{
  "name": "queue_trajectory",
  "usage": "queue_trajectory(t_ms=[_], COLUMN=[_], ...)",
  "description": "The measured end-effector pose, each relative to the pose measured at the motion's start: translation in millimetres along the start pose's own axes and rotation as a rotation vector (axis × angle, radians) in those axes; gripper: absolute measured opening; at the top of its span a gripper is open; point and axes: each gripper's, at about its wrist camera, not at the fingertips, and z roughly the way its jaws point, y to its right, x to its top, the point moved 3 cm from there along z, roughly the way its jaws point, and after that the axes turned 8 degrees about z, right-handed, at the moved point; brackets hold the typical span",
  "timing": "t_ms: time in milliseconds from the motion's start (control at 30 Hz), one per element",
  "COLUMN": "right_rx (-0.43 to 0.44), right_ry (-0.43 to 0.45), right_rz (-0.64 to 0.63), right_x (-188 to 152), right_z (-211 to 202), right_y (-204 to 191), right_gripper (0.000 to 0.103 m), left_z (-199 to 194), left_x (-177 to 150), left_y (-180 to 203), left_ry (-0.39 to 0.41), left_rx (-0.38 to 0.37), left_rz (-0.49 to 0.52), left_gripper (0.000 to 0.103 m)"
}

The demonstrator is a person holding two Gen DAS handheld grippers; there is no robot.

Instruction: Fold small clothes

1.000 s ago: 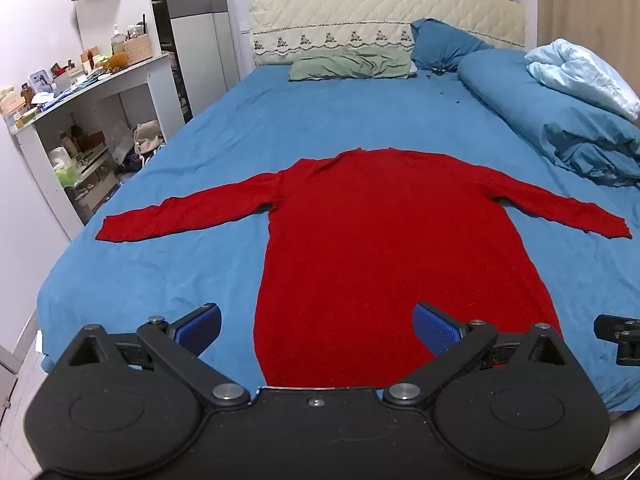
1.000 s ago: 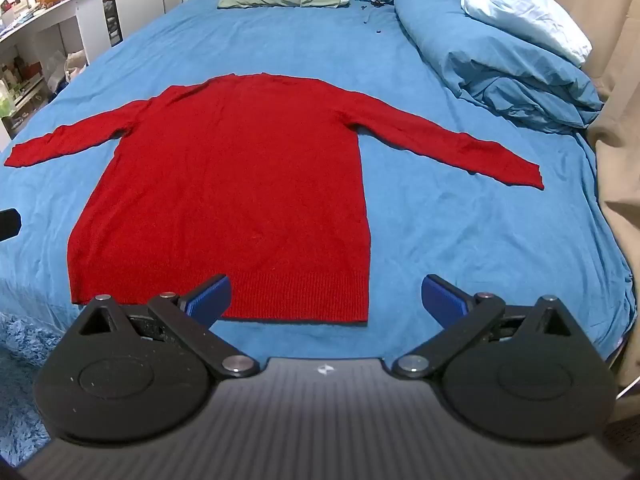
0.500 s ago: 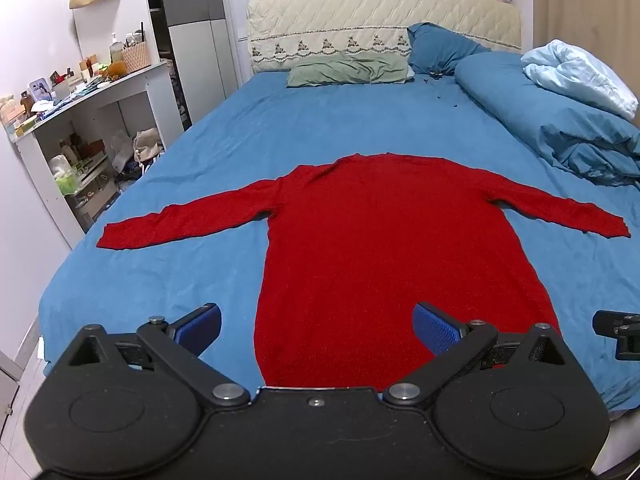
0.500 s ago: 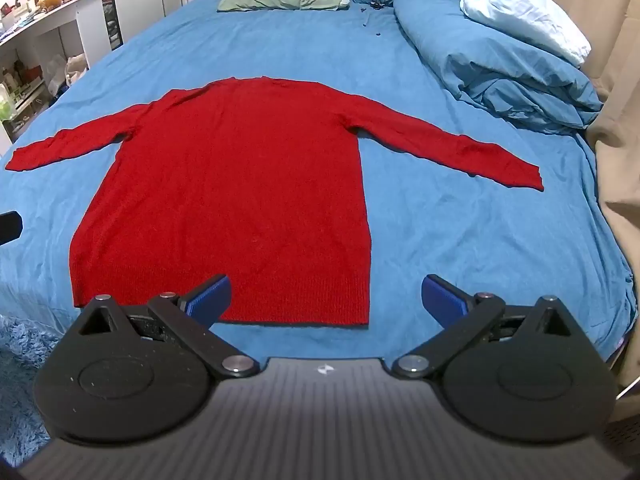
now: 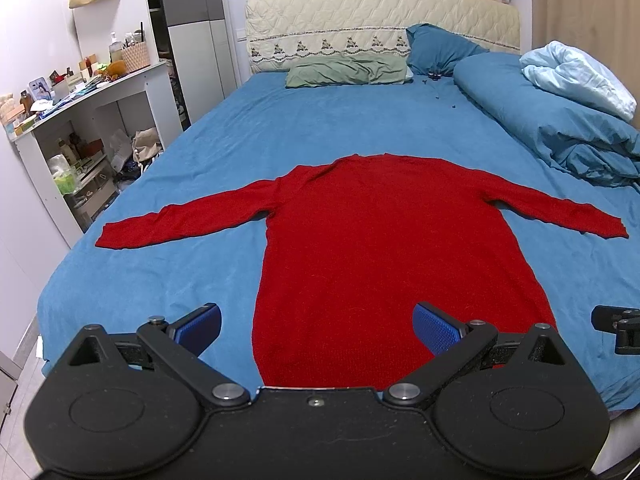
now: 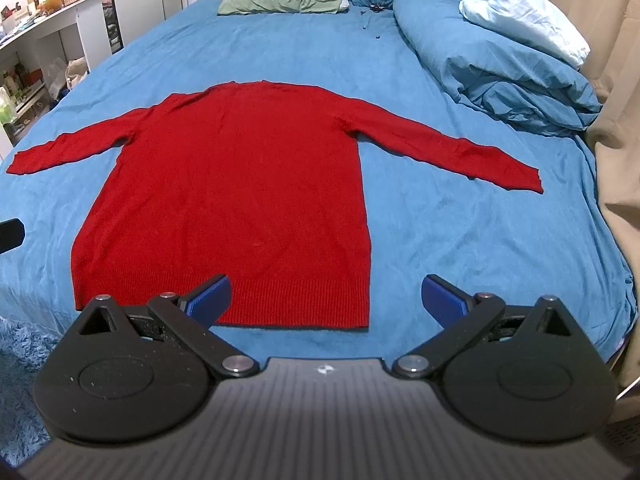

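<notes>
A red long-sleeved sweater [image 5: 384,240] lies flat on a blue-sheeted bed [image 5: 240,132], both sleeves spread out to the sides and the ribbed hem nearest the cameras, no fold yet made. The left hand-held gripper [image 5: 316,328] hovers above the hem's left part with its blue pads wide apart and nothing between them; the right hand-held gripper [image 6: 326,296] hangs over the hem's right corner, equally wide and empty. The step in hand looks like the first fold: it would go best if each gripper pinched a single edge of the knit, took one sleeve [image 6: 444,148] across the body before the other sleeve [image 5: 180,224], and kept the fabric low so it does not drag or bunch on the sheet. On the white desk [image 5: 120,80] to the left, a woven basket [image 5: 136,55] holds upright items too small to identify
</notes>
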Motion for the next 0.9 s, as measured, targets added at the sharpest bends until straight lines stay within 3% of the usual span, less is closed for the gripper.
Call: queue_trajectory(t_ms=[900], right_rx=[0.013], right_ry=[0.008], right_rz=[-0.002], right_x=[0.0], right_z=[-2.2], right_y=[0.9], right_gripper=[0.103], left_z=[-3.9], left_x=[-0.6], left_y=[-1.5], left_ry=[0.008], left_rx=[0.007], left_rz=[-0.013], left_gripper=[0.103])
